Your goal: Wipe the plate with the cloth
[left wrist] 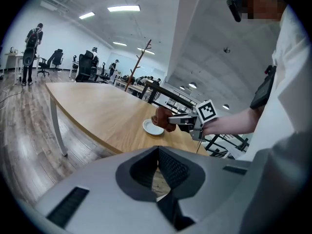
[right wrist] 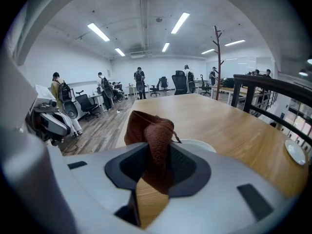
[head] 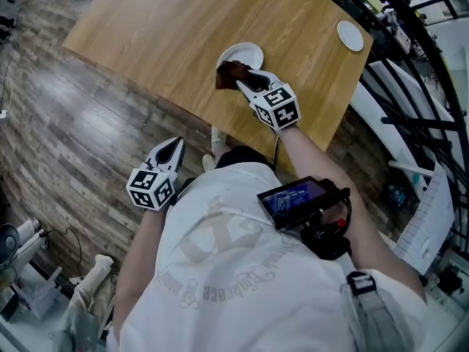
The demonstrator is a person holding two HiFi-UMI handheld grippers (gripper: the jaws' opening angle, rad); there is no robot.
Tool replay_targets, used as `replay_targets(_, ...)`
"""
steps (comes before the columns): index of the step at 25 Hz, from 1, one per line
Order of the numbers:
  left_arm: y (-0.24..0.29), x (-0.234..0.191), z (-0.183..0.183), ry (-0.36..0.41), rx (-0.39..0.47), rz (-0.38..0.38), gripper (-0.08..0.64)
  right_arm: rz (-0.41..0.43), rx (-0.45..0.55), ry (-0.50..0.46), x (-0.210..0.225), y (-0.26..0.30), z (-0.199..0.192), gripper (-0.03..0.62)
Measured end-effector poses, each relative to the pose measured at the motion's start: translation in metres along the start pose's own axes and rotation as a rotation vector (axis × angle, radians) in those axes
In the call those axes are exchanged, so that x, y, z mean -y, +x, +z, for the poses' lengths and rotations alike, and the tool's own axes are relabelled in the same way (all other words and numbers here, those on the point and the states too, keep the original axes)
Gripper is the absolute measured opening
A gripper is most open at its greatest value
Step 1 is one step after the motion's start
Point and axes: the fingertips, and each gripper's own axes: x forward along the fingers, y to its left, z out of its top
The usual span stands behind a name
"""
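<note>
- Two plates: near plate (head: 250, 50), far plate (head: 350, 35) at 2 o'clock.
- One cloth (head: 226, 72), clamped by right gripper (head: 240, 78), at near plate's 7 o'clock.
- Left gripper (head: 176, 145) closed, empty.

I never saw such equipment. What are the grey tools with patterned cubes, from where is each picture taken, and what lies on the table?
They are two-jaw grippers; a person holds one in each hand. One camera looks down from the person's head; one rides on each gripper. On the light wooden table lie a round white plate and, farther off, a second white dish. The right gripper is shut on a brown cloth at the plate's rim. The left gripper, shut and empty, hangs off the table.
</note>
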Motion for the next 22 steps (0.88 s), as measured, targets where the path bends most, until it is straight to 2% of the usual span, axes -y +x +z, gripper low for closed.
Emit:
replay_targets(9, 0.004, 0.011, 0.021, 0.052, 0.051, -0.025, 0.012, 0.056, 0.106, -0.009, -0.03, -0.042, 0.011, 0.123)
replay_targets(16, 0.012, 0.026, 0.023, 0.085, 0.052, -0.057, 0.012, 0.102, 0.164, 0.047, -0.058, -0.077, -0.004, 0.123)
replay_targets(22, 0.018, 0.044, 0.017, 0.102, 0.04, -0.076, 0.012, 0.111, 0.171, 0.075, -0.064, -0.097, -0.025, 0.123)
